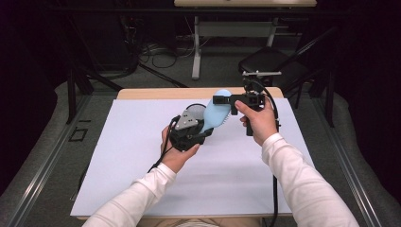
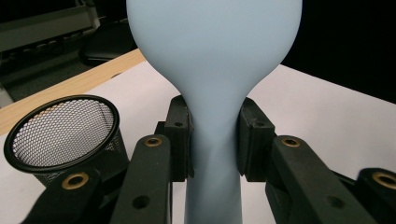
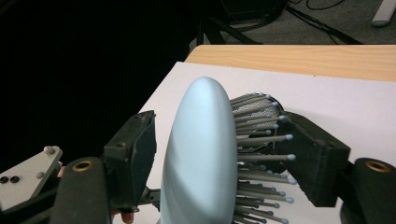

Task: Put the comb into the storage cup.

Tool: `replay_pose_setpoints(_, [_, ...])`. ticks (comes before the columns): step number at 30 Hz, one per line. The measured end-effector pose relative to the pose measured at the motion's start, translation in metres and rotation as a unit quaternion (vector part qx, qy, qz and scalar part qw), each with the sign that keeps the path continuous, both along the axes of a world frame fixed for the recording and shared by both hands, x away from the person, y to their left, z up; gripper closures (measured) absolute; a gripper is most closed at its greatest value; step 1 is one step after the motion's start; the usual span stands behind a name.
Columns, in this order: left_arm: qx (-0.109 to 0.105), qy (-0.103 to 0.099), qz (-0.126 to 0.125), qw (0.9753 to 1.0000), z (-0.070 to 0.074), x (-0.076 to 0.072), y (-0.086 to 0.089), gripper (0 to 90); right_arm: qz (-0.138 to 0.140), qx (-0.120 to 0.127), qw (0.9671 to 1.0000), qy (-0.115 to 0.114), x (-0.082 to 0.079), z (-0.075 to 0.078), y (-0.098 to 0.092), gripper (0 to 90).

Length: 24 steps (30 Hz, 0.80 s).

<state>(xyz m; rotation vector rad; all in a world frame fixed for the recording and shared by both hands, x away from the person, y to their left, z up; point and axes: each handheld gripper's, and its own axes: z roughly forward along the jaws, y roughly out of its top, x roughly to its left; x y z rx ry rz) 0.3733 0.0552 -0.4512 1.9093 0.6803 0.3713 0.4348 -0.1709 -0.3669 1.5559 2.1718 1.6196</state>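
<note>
Hairbrush [image 1: 215,116] held between two claws, centre of the high view.

The left claw [image 2: 214,140] clamps the pale blue hairbrush's narrow handle, pads pressed against both sides. The right claw [image 3: 224,154] stands open around the brush head, one pad beside the smooth back, the other at the bristle tips. A black mesh cup [image 2: 63,133] sits at the lower left of the left gripper view, on the white-covered desk [image 1: 142,179].

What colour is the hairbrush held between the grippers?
Pale blue hairbrush; clearest in the left gripper view.
</note>
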Motion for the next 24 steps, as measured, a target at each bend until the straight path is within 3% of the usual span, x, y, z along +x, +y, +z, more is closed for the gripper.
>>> replay_pose_setpoints(8, [-0.001,0.000,-0.002,1.0000,0.0000,-0.0004,-0.0011,69.6,-0.003,0.004,1.0000,-0.003,-0.0010,0.0009,-0.0004,32.8])
replay_pose_setpoints(18, [-0.001,-0.001,-0.003,1.0000,0.0005,-0.0015,-0.0011,69.6,0.008,0.030,0.9991,0.027,0.0015,-0.0026,-0.0016,34.2])
replay_pose_setpoints(24, [-0.001,-0.001,-0.002,1.0000,0.0001,-0.0016,-0.0014,69.6,0.005,0.037,0.9987,0.034,0.0018,-0.0036,-0.0014,37.3])
